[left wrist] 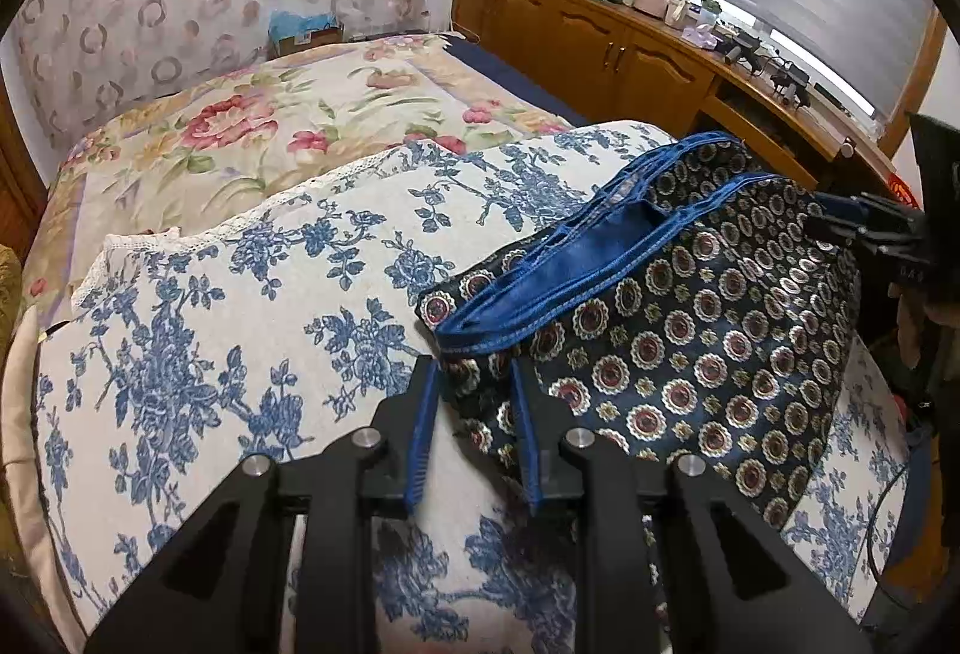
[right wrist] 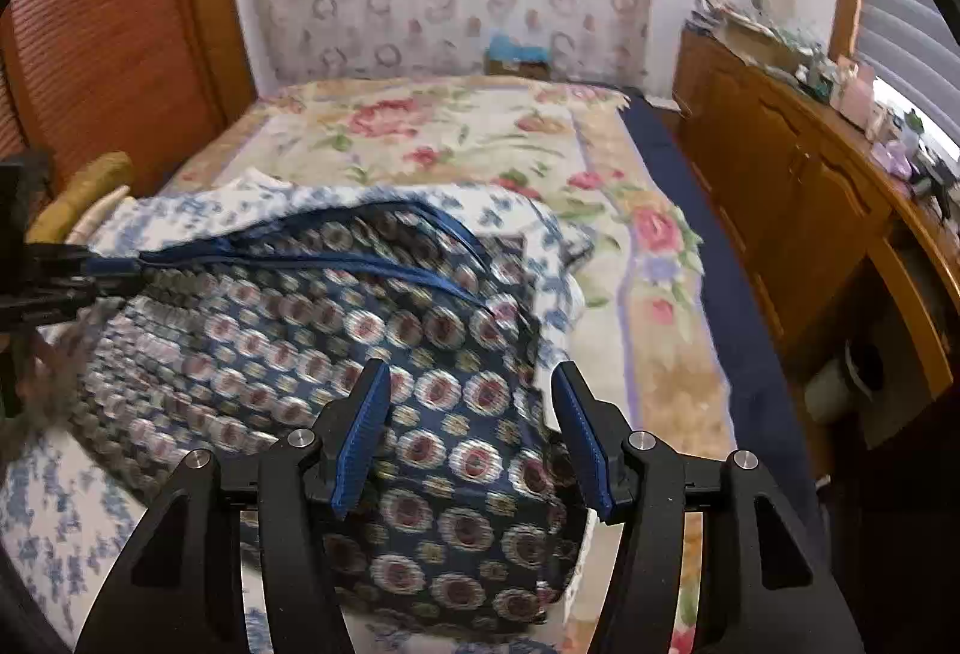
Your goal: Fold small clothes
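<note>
A pair of navy shorts patterned with round medallions and trimmed in blue lies spread on a blue-and-white floral cloth that covers the near end of a bed. The left gripper sits at the waistband corner nearest it, its jaws narrowed around a bunch of the fabric but with a gap showing, so whether it truly pinches cannot be told. The right gripper hovers over the shorts' opposite edge with its jaws well apart, holding nothing; its view is blurred. The step in hand looks like securing both ends of the garment before folding it over. Doing it well likely means closing the right gripper on the shorts alone, not on the floral cloth beneath, and keeping the fabric taut between both grips so the blue hems line up when one half is laid over the other.
</note>
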A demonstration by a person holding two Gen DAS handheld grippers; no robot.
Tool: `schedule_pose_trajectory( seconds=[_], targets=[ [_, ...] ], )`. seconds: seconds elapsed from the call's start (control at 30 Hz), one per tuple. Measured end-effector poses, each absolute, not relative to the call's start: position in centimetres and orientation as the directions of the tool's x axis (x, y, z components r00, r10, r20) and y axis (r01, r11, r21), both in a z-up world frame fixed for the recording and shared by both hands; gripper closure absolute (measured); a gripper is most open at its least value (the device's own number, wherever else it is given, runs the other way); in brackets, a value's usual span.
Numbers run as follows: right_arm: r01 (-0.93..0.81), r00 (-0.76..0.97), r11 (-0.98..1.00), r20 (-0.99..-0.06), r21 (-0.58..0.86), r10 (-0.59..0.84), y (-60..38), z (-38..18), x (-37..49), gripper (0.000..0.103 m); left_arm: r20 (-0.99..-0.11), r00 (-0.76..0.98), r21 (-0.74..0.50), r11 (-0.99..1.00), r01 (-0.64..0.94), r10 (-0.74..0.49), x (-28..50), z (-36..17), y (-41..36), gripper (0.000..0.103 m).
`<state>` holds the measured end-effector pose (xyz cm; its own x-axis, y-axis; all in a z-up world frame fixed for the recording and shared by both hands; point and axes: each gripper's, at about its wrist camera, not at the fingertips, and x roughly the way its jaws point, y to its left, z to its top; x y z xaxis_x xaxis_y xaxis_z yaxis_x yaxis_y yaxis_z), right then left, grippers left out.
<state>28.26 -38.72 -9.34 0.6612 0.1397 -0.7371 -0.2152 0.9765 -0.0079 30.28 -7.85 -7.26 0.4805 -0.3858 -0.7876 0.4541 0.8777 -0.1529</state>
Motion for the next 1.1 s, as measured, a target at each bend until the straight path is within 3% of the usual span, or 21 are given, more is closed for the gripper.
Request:
schedule_pose_trajectory(
  seconds=[0.33, 0.63, 0.8, 0.83, 0.9, 0.97, 1.1],
  targets=[
    [-0.224, 0.591, 0.969, -0.777, 0.103, 0.219, -39.4, -12.5, 30.9, 0.046, -0.795, 0.468, -0.162, 0.879, 0.448, -0.386, 32.0, -8.2, -8.5, 0.078],
    [-0.266, 0.594, 0.958, -0.764, 0.107, 0.251, -38.5, -12.7, 30.6, 0.045, -0.795, 0.473, -0.143, 0.875, 0.462, -0.380, 33.5, -8.3, -9.2, 0.074],
    [-0.295, 0.591, 0.947, -0.755, 0.125, 0.284, -38.3, -12.7, 30.3, 0.060, -0.784, 0.467, -0.175, 0.867, 0.466, -0.409, 33.8, -8.4, -9.1, 0.074],
    [-0.301, 0.587, 0.944, -0.754, 0.135, 0.294, -38.3, -12.7, 30.3, 0.071, -0.781, 0.461, -0.187, 0.861, 0.473, -0.422, 33.8, -8.4, -9.1, 0.074],
    [-0.316, 0.581, 0.938, -0.752, 0.143, 0.311, -38.0, -12.8, 30.1, 0.080, -0.778, 0.453, -0.197, 0.854, 0.482, -0.436, 33.8, -8.4, -9.2, 0.075],
    [-0.335, 0.578, 0.931, -0.747, 0.148, 0.327, -37.7, -12.7, 29.9, 0.091, -0.774, 0.432, -0.226, 0.840, 0.493, -0.462, 33.8, -8.4, -9.3, 0.088],
    [-0.339, 0.610, 0.931, -0.721, 0.137, 0.328, -37.5, -12.0, 29.4, 0.095, -0.758, 0.427, -0.255, 0.826, 0.503, -0.494, 33.1, -8.1, -9.3, 0.100]
  ],
)
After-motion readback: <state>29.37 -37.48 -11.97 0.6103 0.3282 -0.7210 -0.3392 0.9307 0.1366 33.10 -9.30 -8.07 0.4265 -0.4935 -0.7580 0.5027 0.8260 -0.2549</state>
